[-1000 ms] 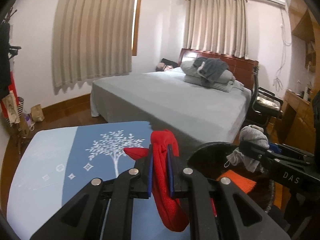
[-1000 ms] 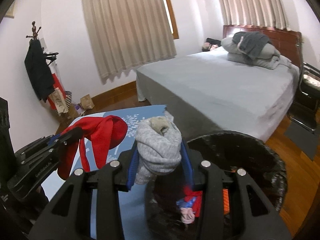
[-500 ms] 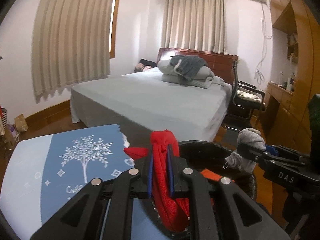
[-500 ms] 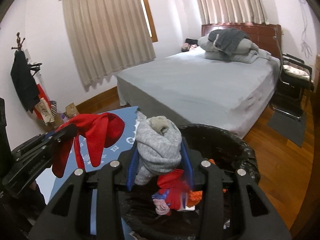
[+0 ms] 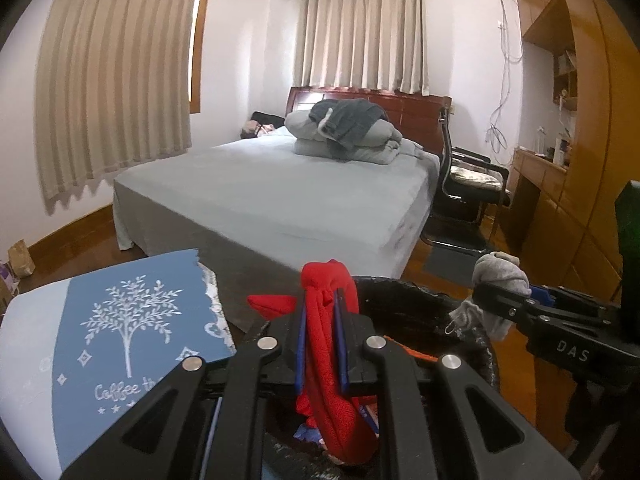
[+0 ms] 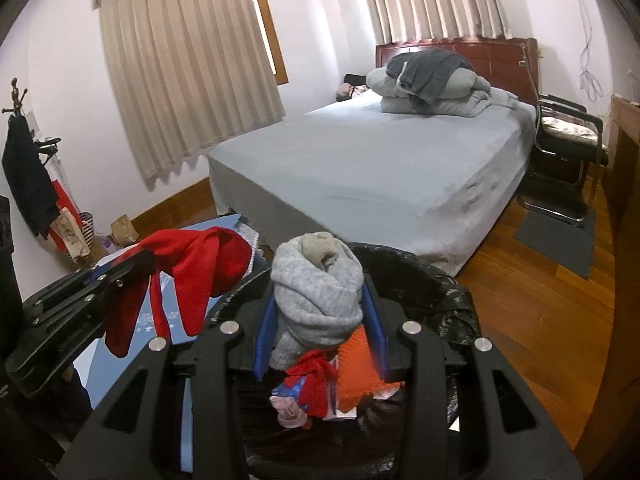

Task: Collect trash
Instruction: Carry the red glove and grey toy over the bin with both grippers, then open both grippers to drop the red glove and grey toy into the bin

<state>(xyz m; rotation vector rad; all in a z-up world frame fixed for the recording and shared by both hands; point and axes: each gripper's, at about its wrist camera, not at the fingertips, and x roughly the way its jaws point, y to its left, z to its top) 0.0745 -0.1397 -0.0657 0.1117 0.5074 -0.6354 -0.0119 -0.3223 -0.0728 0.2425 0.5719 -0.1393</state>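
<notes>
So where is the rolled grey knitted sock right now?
The rolled grey knitted sock is clamped in the right gripper, directly over the black-lined trash bin. In the right wrist view the left gripper's red cloth hangs to its left.

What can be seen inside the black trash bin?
Inside the black trash bin lie an orange spiky piece, a red cloth and a small pink item. The right tool and its grey sock cover the rest.
</notes>
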